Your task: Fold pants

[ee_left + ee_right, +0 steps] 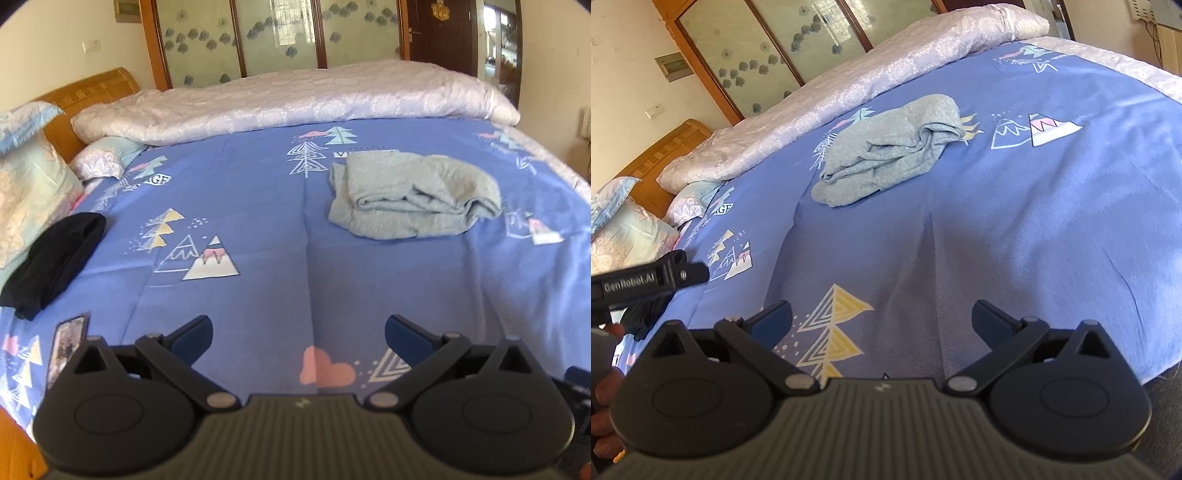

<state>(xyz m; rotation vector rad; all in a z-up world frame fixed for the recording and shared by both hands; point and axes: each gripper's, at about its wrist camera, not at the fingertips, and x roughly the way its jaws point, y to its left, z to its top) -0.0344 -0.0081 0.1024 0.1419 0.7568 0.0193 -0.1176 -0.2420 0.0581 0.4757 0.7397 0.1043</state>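
Light grey-blue pants (pixel 413 195) lie crumpled in a loose heap on the blue patterned bed sheet (pixel 258 206), to the right of centre in the left wrist view. In the right wrist view the pants (pixel 890 151) lie ahead, in the upper middle. My left gripper (pixel 298 334) is open and empty, low over the sheet, well short of the pants. My right gripper (pixel 882 319) is open and empty too, over the near part of the sheet. The left gripper's side also shows at the left edge of the right wrist view (pixel 650 282).
A black garment (pixel 55 258) lies at the sheet's left side by the pillows (pixel 33 184). A phone (pixel 68 341) lies near the front left edge. A rolled pale quilt (pixel 295 99) runs along the far side. The wooden headboard (pixel 92 88) is at left. The bed's right edge (pixel 1160 365) is near.
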